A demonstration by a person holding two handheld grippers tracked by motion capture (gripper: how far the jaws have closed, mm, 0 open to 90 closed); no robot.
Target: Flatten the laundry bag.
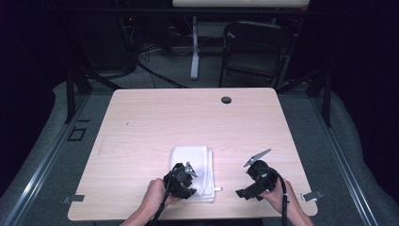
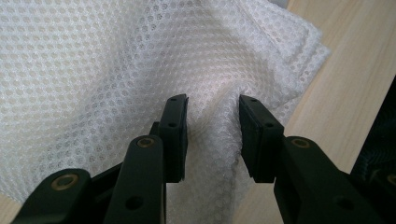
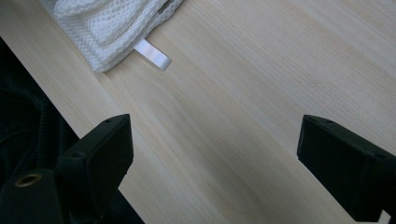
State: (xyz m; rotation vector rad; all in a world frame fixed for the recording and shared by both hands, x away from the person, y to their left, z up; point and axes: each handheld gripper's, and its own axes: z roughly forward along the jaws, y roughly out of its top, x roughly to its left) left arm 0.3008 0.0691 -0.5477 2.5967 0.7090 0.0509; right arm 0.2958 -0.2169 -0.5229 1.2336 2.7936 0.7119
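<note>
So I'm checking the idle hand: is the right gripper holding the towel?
No, the right gripper is open above bare table, with the towel apart.

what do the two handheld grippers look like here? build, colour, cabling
Both are black. The left gripper and the right gripper each carry a grey three-cornered plate on top and trail a black cable toward the person. The jaws are flat black blocks on bars, with brass-coloured pivot rivets and small screw holes. Forearms are bare; no sleeves visible.
</note>
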